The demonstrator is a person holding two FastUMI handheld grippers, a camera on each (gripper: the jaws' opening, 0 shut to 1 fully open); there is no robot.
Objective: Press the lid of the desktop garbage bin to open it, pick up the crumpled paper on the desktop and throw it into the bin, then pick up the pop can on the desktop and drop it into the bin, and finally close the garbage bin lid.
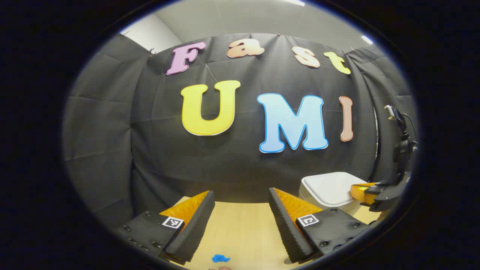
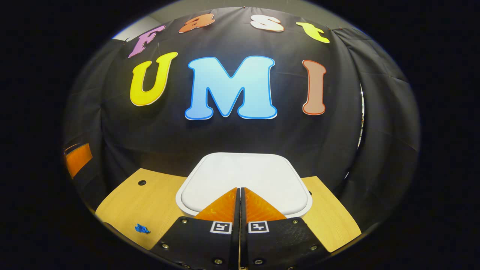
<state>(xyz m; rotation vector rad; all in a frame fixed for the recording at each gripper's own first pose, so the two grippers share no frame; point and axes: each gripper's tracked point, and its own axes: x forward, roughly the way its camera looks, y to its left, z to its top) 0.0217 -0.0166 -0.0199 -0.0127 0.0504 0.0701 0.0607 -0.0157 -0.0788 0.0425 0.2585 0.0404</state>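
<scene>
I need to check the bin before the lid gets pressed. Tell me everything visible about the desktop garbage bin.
The desktop garbage bin is white, looks like smooth plastic, and has a rounded-square lid lying flat and closed within a raised rim. It stands upright on the wooden desktop near the black cloth wall. The right gripper, jaws together, is over the lid's near edge; whether they touch cannot be told. The left gripper view shows its upper wall.

— How many bins are there?
— One white bin [image 2: 243, 180], lid down, on one wooden tabletop [image 2: 150, 210].
— And scraps?
— One small blue scrap [image 2: 142, 228].
— Grippers?
— Two: the left gripper [image 1: 242, 221] and the right gripper [image 2: 240, 198].
</scene>
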